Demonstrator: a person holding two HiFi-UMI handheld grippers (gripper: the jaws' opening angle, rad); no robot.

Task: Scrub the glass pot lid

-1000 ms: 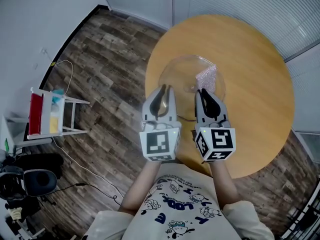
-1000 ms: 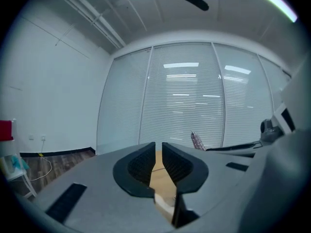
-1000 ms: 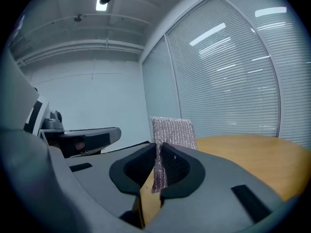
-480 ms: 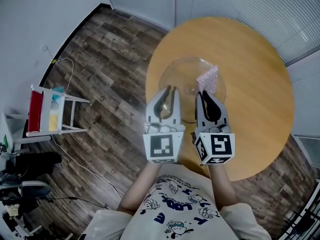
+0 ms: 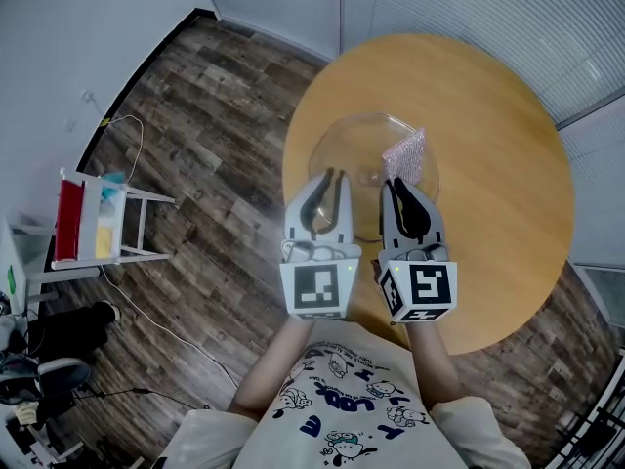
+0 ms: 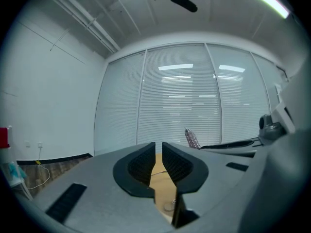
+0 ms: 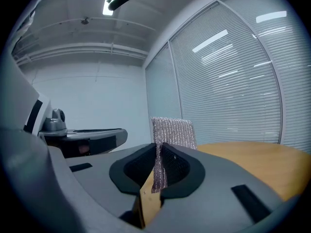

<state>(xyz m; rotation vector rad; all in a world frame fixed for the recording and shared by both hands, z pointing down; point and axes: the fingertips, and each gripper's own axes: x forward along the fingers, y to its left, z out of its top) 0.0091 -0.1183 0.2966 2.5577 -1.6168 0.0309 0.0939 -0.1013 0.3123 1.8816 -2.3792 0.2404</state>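
The glass pot lid (image 5: 344,137) lies on the round wooden table (image 5: 488,115), clear, with a knob near its middle. My right gripper (image 5: 395,181) is shut on a pinkish silver scrub pad (image 5: 406,153), which stands upright over the lid's right side. The pad (image 7: 173,129) rises out of the closed right gripper (image 7: 158,154) in the right gripper view. My left gripper (image 5: 332,177) hovers at the lid's near left edge. The left gripper (image 6: 158,152) is shut, with nothing between its pads. The pad (image 6: 192,138) also shows in the left gripper view.
A small white rack (image 5: 94,225) with red and yellow items stands on the wooden floor at left, with a thin cable (image 5: 137,301) trailing past it. A chair (image 5: 44,358) and gear sit at the lower left. Window blinds (image 6: 194,101) lie beyond the table.
The left gripper has edged slightly toward the right one. The right gripper and its pad stay where they were over the lid.
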